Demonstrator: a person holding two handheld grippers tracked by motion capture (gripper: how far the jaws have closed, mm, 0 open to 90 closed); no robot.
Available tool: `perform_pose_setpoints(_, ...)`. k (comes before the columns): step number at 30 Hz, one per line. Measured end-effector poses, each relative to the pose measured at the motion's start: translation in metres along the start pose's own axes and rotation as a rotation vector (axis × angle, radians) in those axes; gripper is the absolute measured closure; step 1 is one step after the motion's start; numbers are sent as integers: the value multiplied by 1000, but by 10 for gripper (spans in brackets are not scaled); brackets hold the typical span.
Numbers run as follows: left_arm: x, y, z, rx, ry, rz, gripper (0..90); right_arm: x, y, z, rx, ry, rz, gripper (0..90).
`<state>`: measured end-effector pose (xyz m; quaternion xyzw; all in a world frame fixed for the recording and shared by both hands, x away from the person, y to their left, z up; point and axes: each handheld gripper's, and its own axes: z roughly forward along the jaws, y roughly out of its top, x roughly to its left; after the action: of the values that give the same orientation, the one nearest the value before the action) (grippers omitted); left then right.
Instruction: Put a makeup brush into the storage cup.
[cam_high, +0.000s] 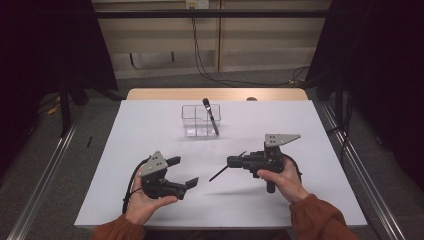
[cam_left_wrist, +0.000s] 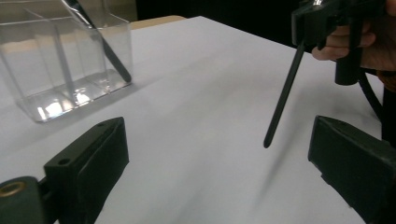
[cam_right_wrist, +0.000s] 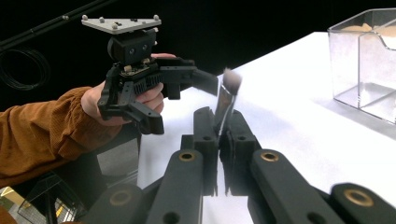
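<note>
My right gripper (cam_high: 231, 161) is shut on a makeup brush (cam_right_wrist: 225, 101) at the table's right of centre. The brush's pale bristles (cam_right_wrist: 232, 80) stick up past the jaws in the right gripper view. Its thin black handle (cam_high: 220, 172) slants down toward the left gripper, its tip just above the white table (cam_high: 150, 125). My left gripper (cam_high: 184, 171) is held open at the front left, nothing between its jaws. The same handle (cam_left_wrist: 282, 98) hangs ahead of those open jaws in the left gripper view. A clear plastic organiser (cam_high: 197, 121) stands mid-table, farther back, holding one black brush (cam_high: 212, 116) that leans right.
The white table top ends at a wooden strip (cam_high: 215, 93) at the back. Metal rails (cam_high: 355, 160) run along the floor on both sides. Dark curtains and cables hang behind. Bare table lies between the organiser and both grippers.
</note>
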<state>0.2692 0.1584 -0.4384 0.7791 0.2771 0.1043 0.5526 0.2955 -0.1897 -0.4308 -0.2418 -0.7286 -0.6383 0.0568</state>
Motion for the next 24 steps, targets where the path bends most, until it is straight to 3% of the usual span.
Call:
perform_pose_setpoints(3, 1, 0, -7, -13, 4, -8, 34, 1, 2, -3, 8, -10, -2, 856)
perform_pose_setpoints(7, 5, -1, -18, -47, 16, 19, 30, 1, 4, -6, 27, -30, -2, 856)
perform_pose_setpoints(9, 7, -2, -23, -42, 27, 3, 30, -1, 4, -7, 32, -33, -4, 856)
perform_pose_setpoints(15, 11, -4, -41, -57, 97, 33, 29, -3, 6, -10, 50, -54, 0, 856)
perform_pose_setpoints(19, 14, -6, -53, -80, 135, 17, 30, -6, 7, -13, 46, -66, 4, 856)
perform_pose_setpoints(24, 16, -15, -65, -75, 179, 3, 30, -6, 10, -13, 69, -83, -6, 856)
